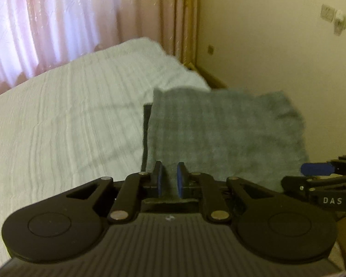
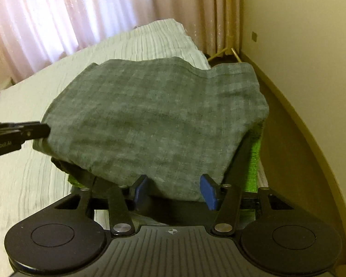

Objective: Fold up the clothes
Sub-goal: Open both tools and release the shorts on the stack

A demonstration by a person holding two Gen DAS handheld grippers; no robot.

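A folded grey-green garment [image 1: 223, 133] is held up over the bed's right side; in the right wrist view it [image 2: 154, 120] fills the middle. My left gripper [image 1: 170, 179] is shut on its near edge, cloth pinched between the blue pads. My right gripper [image 2: 176, 190] stands wide apart, with the garment's lower edge lying between the pads; it also shows in the left wrist view [image 1: 316, 169] at the garment's right edge. The left gripper's tip [image 2: 34, 130] meets the garment's left edge. A green cloth [image 2: 253, 152] and dark clothes lie under the garment.
The bed has a white ribbed cover [image 1: 64, 120]. Pink curtains [image 1: 46, 23] hang behind it. A cream wall [image 1: 276, 46] with a socket [image 1: 334, 18] stands on the right, and a wooden bed frame [image 2: 288, 120] runs along it.
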